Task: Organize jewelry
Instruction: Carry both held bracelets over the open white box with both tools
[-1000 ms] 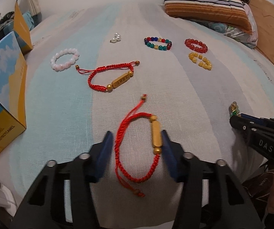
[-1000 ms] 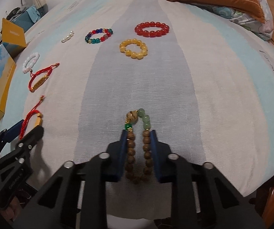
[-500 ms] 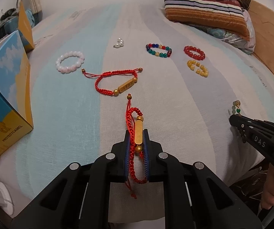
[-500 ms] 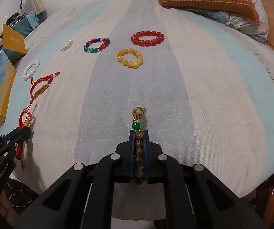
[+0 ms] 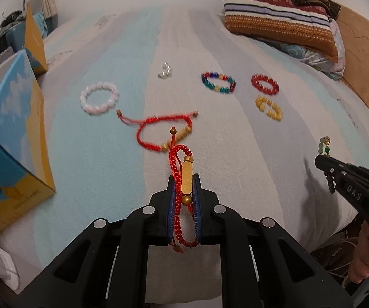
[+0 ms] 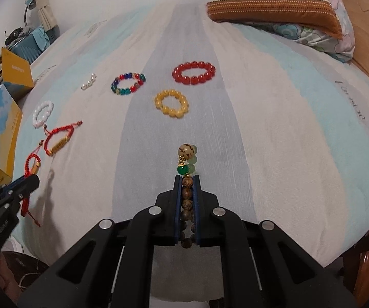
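Note:
My left gripper (image 5: 183, 179) is shut on a red cord bracelet with a gold bar (image 5: 186, 177) and holds it above the bed; it also shows in the right wrist view (image 6: 31, 165). My right gripper (image 6: 187, 179) is shut on a wooden bead bracelet with green beads (image 6: 186, 169), also lifted. On the striped bedsheet (image 6: 274, 133) lie a second red cord bracelet (image 5: 158, 133), a white bead bracelet (image 5: 98, 97), small pearls (image 5: 165, 70), a multicolour bracelet (image 6: 128, 83), a red bead bracelet (image 6: 194, 73) and a yellow bead bracelet (image 6: 171, 104).
A blue and yellow box (image 5: 9, 138) stands at the bed's left edge, with a yellow open box (image 6: 16, 71) behind it. A striped pillow (image 6: 269, 0) lies at the far right. A wooden bed frame (image 5: 364, 59) runs along the right side.
Both grippers closed on their bracelets a second ago. Since then both have lifted and pulled back slightly with the bracelets held.

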`<state>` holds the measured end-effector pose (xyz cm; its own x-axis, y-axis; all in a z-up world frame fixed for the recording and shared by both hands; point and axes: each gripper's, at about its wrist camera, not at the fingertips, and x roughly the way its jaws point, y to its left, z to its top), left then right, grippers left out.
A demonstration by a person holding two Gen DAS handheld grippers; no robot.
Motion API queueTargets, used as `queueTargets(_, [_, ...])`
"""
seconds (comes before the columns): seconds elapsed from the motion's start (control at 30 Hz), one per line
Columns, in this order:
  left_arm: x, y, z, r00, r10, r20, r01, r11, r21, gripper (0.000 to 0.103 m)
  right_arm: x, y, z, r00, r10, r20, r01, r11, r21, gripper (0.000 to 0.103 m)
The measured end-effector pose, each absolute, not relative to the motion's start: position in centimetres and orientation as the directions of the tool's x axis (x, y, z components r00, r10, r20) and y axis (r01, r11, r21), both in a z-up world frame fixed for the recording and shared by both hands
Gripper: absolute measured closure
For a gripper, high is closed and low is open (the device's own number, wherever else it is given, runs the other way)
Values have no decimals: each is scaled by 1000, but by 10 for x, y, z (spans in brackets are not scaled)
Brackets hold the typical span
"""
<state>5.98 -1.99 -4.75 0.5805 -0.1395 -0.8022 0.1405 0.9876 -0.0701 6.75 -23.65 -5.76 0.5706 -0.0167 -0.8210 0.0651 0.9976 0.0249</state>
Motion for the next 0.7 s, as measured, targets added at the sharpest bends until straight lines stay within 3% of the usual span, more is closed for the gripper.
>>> queueTargets(0.7, [101, 41, 56, 665, -72, -744, 52, 997, -50, 92, 129, -162, 28, 633, 41, -773, -38, 999, 22, 96])
